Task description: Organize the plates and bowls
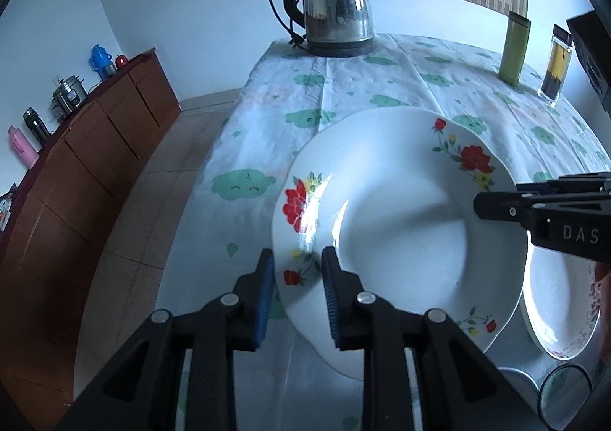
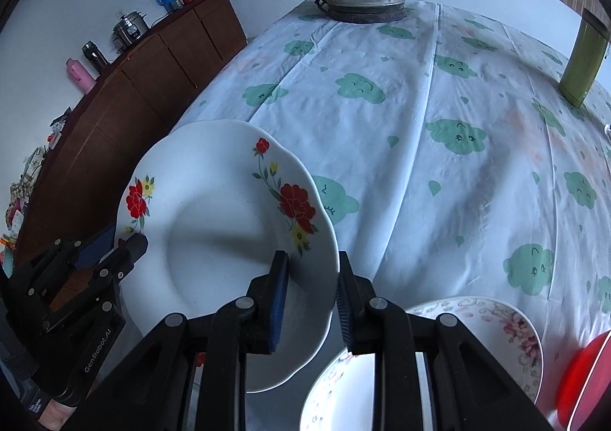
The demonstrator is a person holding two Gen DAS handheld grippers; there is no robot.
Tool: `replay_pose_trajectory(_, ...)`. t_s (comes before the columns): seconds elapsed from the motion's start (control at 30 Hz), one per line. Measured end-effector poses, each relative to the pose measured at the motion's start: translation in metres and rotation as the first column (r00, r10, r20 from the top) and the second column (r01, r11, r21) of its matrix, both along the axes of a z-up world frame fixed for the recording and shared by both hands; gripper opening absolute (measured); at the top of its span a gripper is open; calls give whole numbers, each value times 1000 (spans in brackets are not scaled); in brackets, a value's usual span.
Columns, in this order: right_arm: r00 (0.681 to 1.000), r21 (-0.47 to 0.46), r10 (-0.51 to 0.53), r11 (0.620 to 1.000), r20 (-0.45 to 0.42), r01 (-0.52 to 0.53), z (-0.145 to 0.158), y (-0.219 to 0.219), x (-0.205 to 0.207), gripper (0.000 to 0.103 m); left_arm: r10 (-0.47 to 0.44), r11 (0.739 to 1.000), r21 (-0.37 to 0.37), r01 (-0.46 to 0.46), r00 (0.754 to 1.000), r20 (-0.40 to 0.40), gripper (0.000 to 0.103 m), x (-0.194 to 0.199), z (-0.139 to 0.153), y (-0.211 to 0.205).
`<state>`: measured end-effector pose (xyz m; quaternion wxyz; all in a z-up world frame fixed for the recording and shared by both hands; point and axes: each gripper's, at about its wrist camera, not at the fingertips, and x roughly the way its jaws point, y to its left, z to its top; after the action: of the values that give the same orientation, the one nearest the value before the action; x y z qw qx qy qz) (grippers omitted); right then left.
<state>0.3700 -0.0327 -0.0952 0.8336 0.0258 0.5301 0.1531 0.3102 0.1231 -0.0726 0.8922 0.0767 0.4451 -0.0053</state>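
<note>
Gripping: left gripper [image 1: 298, 270] and right gripper [image 2: 313, 278] each clamp opposite rims of the flowered plate [image 1: 401, 224]
Handling: stiff, glossy, breakable; likely slippery; hold rims

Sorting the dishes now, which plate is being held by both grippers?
The white plate with red flowers, clamped at opposite rims by the left gripper and right gripper; the pink-patterned plate lies untouched.

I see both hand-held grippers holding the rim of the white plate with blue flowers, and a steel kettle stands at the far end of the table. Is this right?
Not quite: the flowers on the plate are red, with small yellow ones, not blue; both wrist views show this. The rest holds: the left hand-held gripper and the right hand-held gripper each clamp its rim, and the steel kettle stands at the far end of the table.
</note>
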Motion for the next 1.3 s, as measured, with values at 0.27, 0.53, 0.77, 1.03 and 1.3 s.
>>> replay_pose_trajectory(0.27,1000,6,9,1000,10,-9,15,-4,-14,26,1,1000,-5,-1,1000,26,23,-17,14,-2)
replay_pose_trajectory(0.53,1000,5,24,1000,17,-24,23,-7,-35,26,5,1000,-9,-5,999,47,23,-40,23,-4)
replay_pose_trajectory(0.77,999,9,34,999,20,-34,25,-7,-53,26,12,1000,-8,-12,998,55,23,-56,26,-4)
replay_pose_trajectory(1.03,999,15,39,999,21,-39,27,-9,-65,26,12,1000,-5,-12,998,64,23,-67,29,-6)
replay_pose_trajectory(1.3,999,19,41,999,28,-41,30,-11,-75,26,13,1000,1,-13,997,75,23,-77,31,-9)
